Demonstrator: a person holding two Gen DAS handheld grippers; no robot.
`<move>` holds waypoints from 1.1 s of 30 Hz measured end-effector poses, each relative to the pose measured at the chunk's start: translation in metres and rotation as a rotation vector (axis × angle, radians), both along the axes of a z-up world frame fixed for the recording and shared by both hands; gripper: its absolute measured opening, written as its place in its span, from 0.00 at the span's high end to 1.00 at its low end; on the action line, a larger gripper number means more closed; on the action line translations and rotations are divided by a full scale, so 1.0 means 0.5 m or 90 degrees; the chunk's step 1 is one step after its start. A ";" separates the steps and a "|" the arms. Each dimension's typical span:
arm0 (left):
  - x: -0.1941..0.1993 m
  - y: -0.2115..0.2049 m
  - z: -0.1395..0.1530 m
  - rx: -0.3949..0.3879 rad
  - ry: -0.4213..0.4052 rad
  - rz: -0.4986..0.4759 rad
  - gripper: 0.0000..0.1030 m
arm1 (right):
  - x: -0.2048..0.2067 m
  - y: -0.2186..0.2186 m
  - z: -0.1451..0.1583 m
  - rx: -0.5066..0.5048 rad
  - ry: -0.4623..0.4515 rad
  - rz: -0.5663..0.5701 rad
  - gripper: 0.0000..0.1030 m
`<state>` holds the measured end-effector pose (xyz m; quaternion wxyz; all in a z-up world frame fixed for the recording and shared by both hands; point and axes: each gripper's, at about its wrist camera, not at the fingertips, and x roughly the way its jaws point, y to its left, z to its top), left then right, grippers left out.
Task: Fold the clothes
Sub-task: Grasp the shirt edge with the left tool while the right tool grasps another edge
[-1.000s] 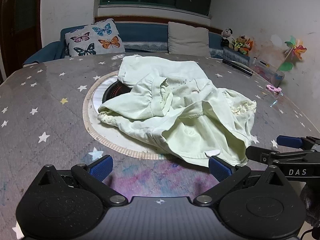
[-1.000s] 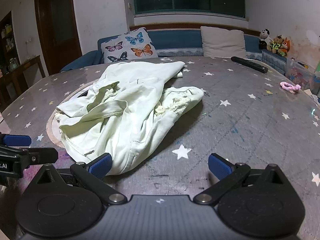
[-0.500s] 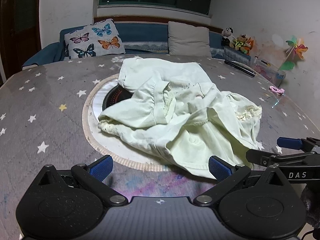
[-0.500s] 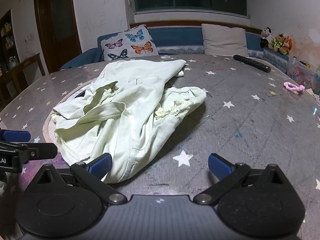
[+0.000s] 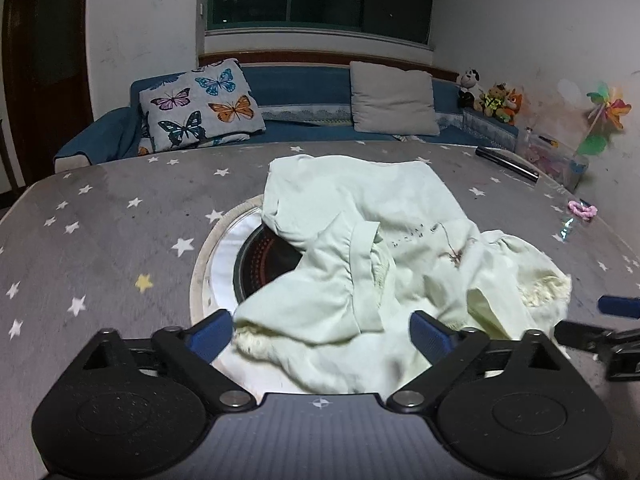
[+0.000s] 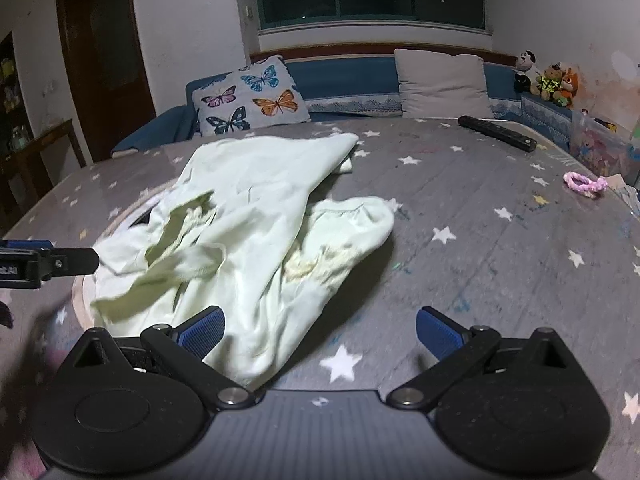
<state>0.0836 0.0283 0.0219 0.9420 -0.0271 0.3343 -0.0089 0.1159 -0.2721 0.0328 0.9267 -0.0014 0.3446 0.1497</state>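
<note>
Garment: a pale green, crumpled cotton garment with frilled lace edging (image 5: 384,264), lying in a loose, unfolded heap on the tabletop.
Tabletop: grey quilted cover with white stars (image 5: 100,232); a round inset with a dark centre (image 5: 260,264) sits partly under the heap.
Position of garment: straight ahead of both tools, its near hem reaching in between the left tool's fingers.
Long axis: runs away from the onlooker's side toward the far sofa, the flatter panel at the far end (image 6: 272,164), the bunched frills nearer.
Left tool (image 5: 320,330): blue pads wide apart, holding nothing; the near hem lies between them, the left pad (image 5: 210,332) just beside a frilled edge. Whether the cloth touches a pad cannot be told.
Right tool (image 6: 320,330): pads wide apart, holding nothing; its left pad (image 6: 202,330) overlaps the garment's near right corner, the right pad over bare tabletop.
Nearer tool: the left sits over the heap's middle; the right sits at its right flank.
Judgement: cloth is unfolded; either tool could close on the near hem from here.
Bystanders: black remote control (image 6: 496,133), pink hair tie (image 6: 584,183), well apart from the garment.
</note>
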 end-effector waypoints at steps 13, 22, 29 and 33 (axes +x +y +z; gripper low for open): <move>0.115 -0.033 -0.041 0.025 0.045 -0.068 0.38 | 0.125 -0.020 0.015 -0.016 -0.011 -0.045 0.08; 0.138 -0.020 -0.058 0.025 0.064 -0.083 0.58 | 0.239 0.003 -0.017 -0.014 0.037 -0.059 0.32; 0.131 -0.006 -0.053 0.017 0.055 -0.084 0.74 | 0.240 -0.004 -0.028 0.005 0.054 -0.057 0.79; 0.118 -0.008 -0.042 0.008 0.043 -0.092 0.65 | 0.235 -0.011 -0.029 0.014 0.058 -0.060 0.92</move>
